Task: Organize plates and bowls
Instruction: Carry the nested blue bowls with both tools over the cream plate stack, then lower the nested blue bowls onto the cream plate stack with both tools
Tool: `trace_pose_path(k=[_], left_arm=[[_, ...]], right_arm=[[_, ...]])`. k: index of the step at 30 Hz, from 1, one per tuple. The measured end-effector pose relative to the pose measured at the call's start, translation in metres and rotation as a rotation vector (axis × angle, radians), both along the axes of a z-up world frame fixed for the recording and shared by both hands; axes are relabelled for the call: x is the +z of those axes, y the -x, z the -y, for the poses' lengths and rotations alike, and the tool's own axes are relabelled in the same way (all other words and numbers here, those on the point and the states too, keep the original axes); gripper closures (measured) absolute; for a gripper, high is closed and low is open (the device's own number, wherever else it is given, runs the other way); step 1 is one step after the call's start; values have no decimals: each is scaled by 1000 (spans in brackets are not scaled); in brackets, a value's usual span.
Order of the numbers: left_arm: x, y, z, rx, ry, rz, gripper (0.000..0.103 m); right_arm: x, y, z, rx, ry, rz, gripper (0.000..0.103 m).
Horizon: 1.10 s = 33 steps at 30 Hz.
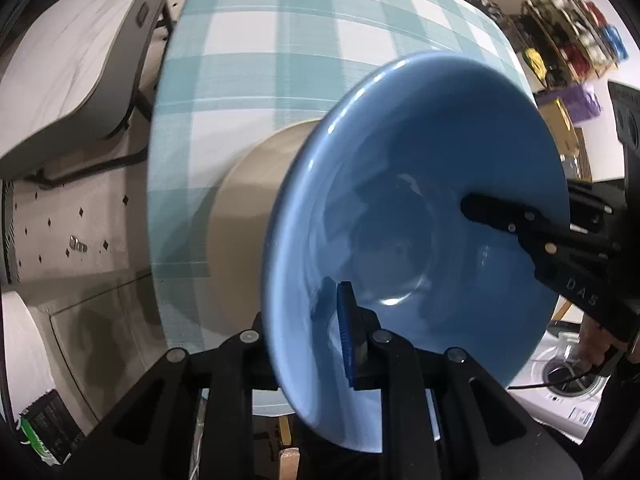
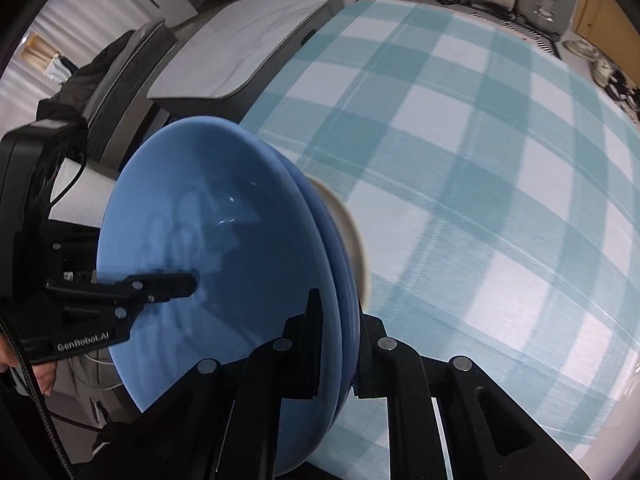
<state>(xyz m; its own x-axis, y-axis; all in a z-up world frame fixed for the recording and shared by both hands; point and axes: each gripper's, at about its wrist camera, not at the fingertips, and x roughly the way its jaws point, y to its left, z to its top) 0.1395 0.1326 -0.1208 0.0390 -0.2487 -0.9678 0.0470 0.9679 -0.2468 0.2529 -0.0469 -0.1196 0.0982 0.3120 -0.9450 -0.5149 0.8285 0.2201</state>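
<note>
A teal-and-white checked cloth covers the surface; a grey bed stands beside it. Left tongs and right tongs both clench stacked glossy blue ceramic bowls.

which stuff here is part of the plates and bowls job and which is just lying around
Job:
- blue bowl, rim clamped by left gripper and right gripper
- beige dish behind it

Lying about:
- checked tablecloth
- grey chair
- shelf of clutter
- washing machine
</note>
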Motion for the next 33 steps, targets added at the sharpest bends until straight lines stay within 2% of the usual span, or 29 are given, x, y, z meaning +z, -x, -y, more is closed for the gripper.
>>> trace_pose_path(k=[8,14,17,18,22,25,27,31,33], left_arm=[[-20,3,-6,9,-2,-31,85],[-32,1,-11,15,-8,-36,85],[-30,0,-14,34,10,-11,84],[-29,0,-15,34,9,-3,80],[-27,2,-21,51,2,14,75],[-25,6,-29,83,-6,33,59],[-20,11,-37,110,-12,59,57],[-9,25,-55,179,79,144,55],[-3,36,-55,204,81,188,55]], right_arm=[[-20,1,-20,21,23,-32,93],[-28,5,-19,39,46,-14,92],[-30,5,-18,46,56,2,92],[-30,5,-17,47,59,5,92],[-28,7,-16,49,81,49,90],[-14,7,-11,44,61,103,89],[-2,9,-7,45,42,152,86],[27,17,9,30,-47,233,84],[44,26,21,14,-98,317,77]])
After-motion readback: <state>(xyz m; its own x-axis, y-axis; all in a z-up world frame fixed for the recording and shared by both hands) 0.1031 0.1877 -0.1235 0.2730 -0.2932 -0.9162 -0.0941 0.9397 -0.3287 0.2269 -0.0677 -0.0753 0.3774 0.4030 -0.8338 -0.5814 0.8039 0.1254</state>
